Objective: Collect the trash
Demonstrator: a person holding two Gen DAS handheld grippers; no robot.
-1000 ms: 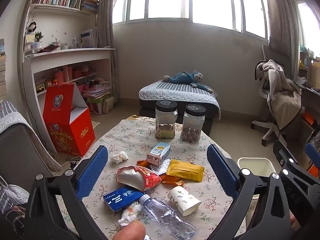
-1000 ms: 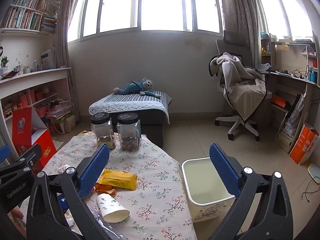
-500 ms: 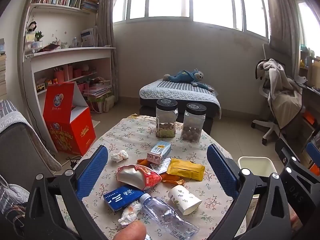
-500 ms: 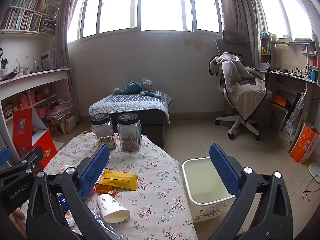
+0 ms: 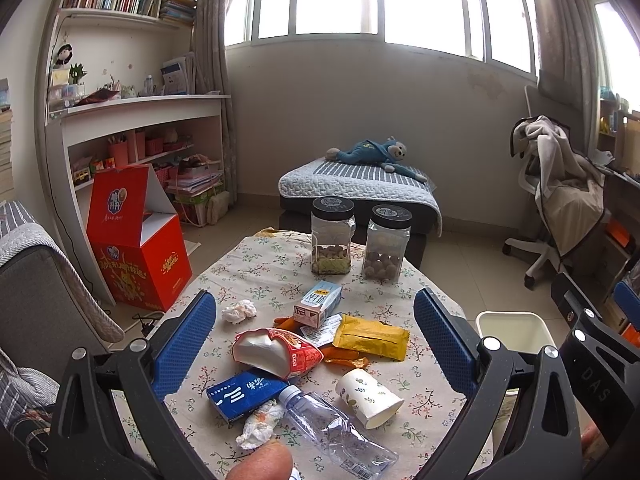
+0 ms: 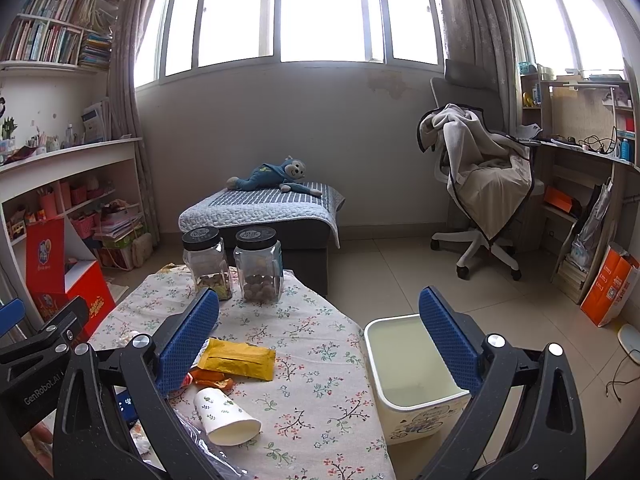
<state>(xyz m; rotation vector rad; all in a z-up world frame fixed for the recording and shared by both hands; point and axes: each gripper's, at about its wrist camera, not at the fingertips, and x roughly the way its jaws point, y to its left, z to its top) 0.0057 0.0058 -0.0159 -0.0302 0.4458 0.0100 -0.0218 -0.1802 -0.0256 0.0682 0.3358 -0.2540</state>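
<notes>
Little moved; both grippers' fingers spread, empty; bottle [image 5: 340, 428] possibly crushed beside cup [image 5: 368, 398]

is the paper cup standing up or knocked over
Knocked over: the paper cup lies on its side on the table, open mouth facing the camera, near the clear bottle.

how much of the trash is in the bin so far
None yet: the bin beside the table looks empty. Nothing is in hand; the left gripper and right gripper are open. The paper cup, bottle, yellow packet, cartons and tissues remain on the table.
</notes>
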